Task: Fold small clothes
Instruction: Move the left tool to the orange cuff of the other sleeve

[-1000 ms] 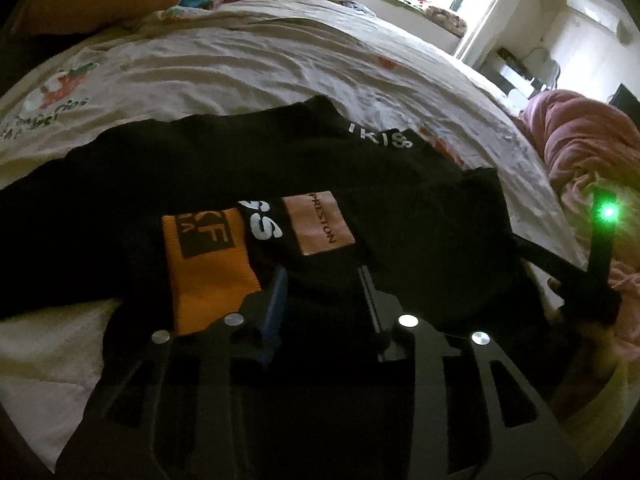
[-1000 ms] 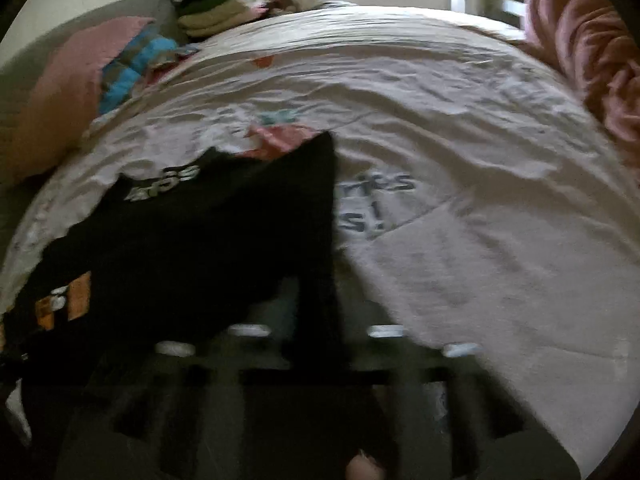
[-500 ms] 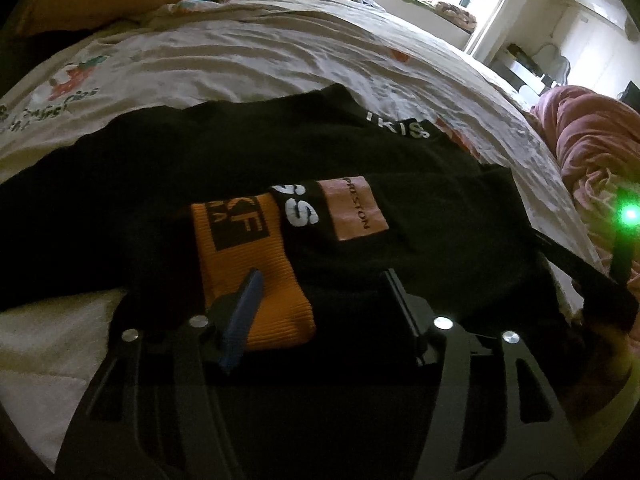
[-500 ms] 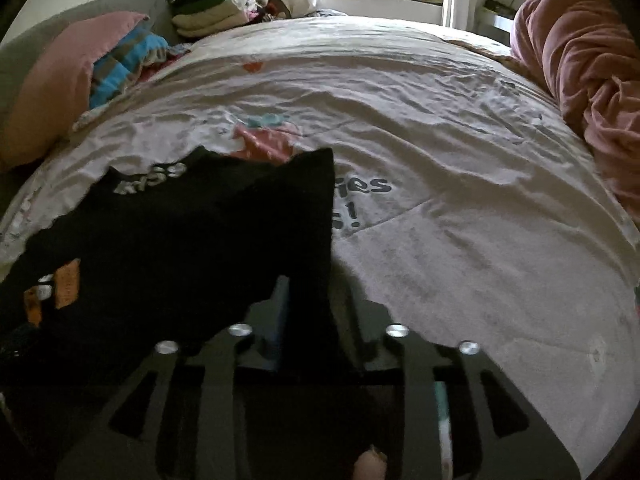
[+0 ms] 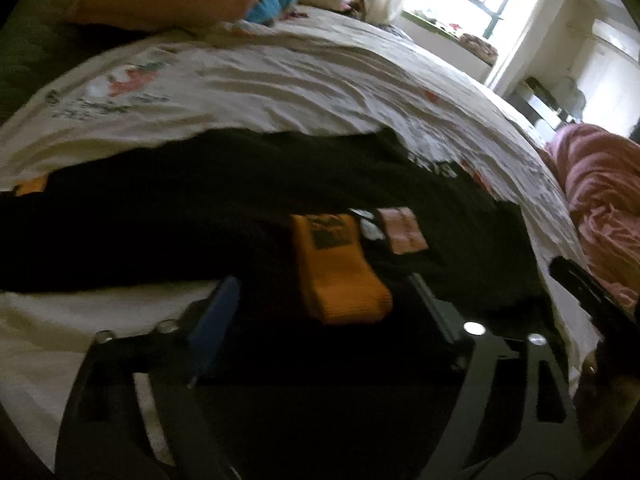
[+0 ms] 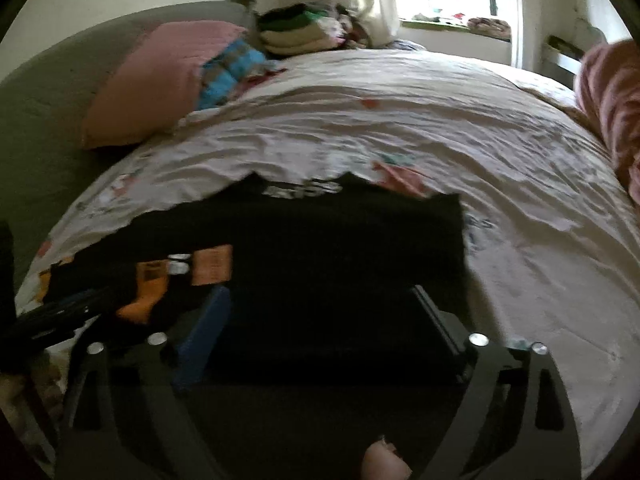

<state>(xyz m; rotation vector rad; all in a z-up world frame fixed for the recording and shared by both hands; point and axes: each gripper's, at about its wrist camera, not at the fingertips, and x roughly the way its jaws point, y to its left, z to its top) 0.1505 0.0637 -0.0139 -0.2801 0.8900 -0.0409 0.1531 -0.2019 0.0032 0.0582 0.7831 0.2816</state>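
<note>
A black garment [image 5: 240, 208] [image 6: 344, 248] lies folded on the bed sheet [image 5: 280, 92]. It has an orange cuff [image 5: 340, 280], a pink patch [image 5: 404, 230] and white lettering. My left gripper [image 5: 322, 280] hovers over the near edge with its jaws opening; the orange cuff lies between the fingers, which do not press on it. My right gripper [image 6: 320, 292] is over the garment's right part, jaws opening wide, with black cloth below and nothing pinched. Each gripper shows at the edge of the other's view: the right gripper [image 5: 580, 284] and the left gripper [image 6: 60, 312].
A pink pillow [image 6: 160, 84] and a blue patterned cloth [image 6: 228, 68] lie at the head of the bed, with a stack of folded clothes [image 6: 296, 32] behind. A pink blanket [image 5: 600, 208] is bunched at the right edge. Bare sheet stretches beyond the garment.
Both grippers went from shut on the black cloth to wide open, letting it go. Both pulled back and up, and the garment now lies flat on the bed.
</note>
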